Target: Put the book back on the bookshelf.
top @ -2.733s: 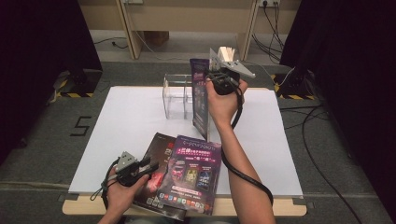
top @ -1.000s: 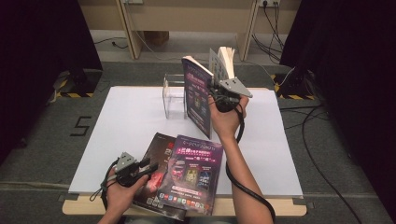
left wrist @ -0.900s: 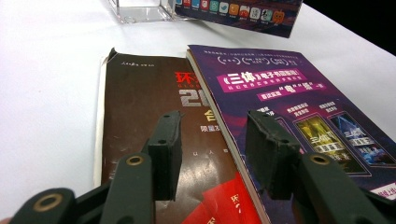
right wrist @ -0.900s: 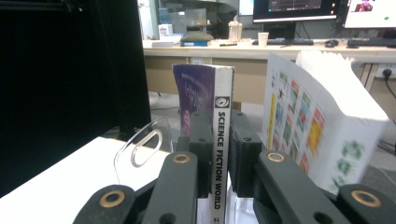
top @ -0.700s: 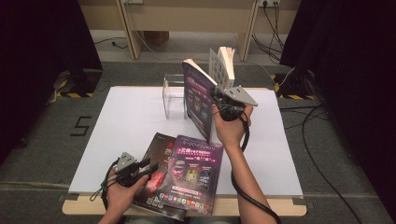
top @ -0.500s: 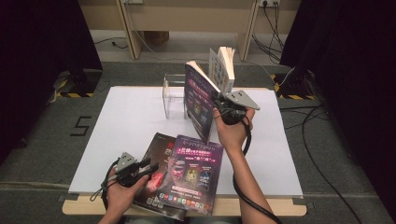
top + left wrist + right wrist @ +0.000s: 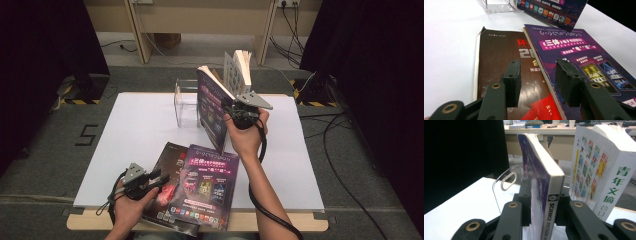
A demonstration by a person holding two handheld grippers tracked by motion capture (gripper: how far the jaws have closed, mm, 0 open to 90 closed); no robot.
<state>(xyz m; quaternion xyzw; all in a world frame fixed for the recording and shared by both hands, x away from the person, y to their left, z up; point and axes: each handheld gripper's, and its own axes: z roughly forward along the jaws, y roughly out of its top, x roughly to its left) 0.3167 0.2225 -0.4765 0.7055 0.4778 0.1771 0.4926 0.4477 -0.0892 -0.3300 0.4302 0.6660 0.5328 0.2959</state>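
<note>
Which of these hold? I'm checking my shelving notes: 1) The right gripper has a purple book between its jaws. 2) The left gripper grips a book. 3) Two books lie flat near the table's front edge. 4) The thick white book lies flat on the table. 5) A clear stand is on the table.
1) True: the right gripper has the upright purple book between its jaws, which have just been opening.
2) False: the left gripper is open above the flat books, with nothing between its jaws.
3) True: the brown book and a second purple one lie there, overlapping.
4) False: the white book stands upright beside the held one.
5) True: the clear stand sits at the far side of the table.
</note>
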